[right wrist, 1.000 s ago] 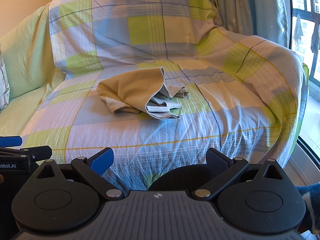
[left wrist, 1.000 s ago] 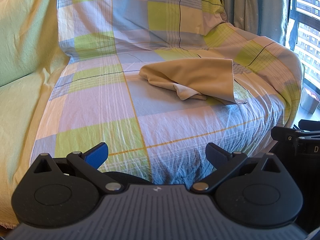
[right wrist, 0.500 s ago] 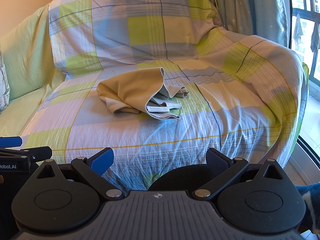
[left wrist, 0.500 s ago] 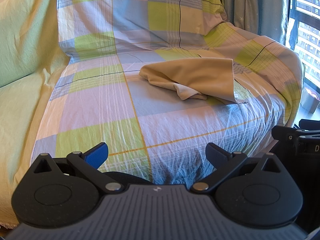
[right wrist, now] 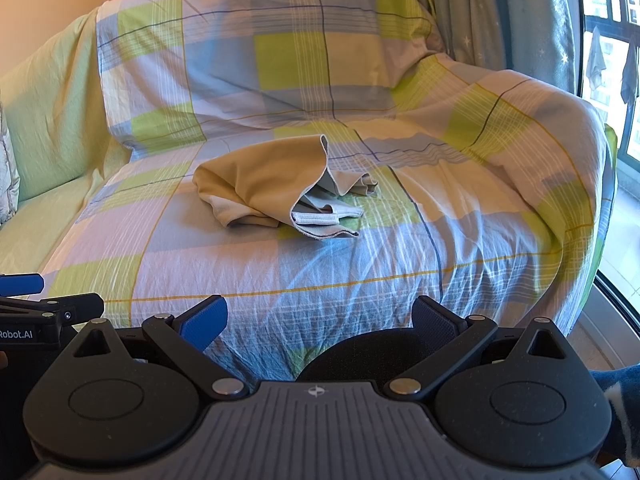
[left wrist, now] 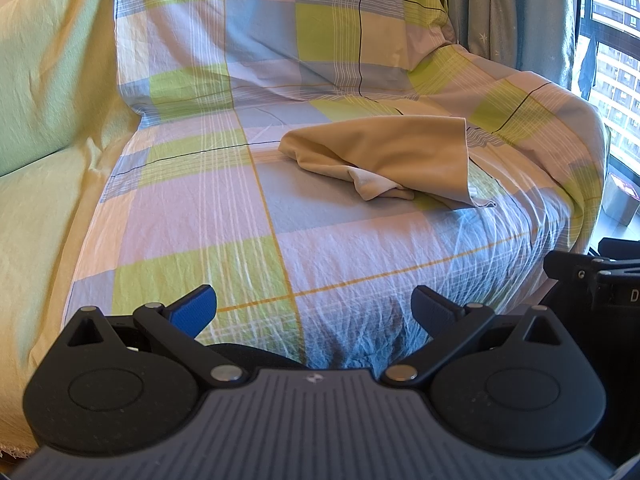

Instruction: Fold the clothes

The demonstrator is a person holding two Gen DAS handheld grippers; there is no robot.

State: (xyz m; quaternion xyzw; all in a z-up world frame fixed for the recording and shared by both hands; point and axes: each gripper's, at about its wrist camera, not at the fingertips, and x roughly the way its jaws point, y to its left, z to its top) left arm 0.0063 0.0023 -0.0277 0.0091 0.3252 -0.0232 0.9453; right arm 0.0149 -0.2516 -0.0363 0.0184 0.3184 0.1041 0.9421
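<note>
A beige garment lies crumpled on the seat of a sofa covered by a checked sheet. In the right wrist view the garment shows a white waistband at its near right edge. My left gripper is open and empty, held well in front of the sofa's front edge, with the garment ahead and to the right. My right gripper is open and empty, also short of the sofa, with the garment ahead and slightly left.
A plain green sheet covers the sofa's left part. Curtains and a window stand at the right. The sofa's right armrest rises beside the garment. Each gripper shows at the edge of the other's view.
</note>
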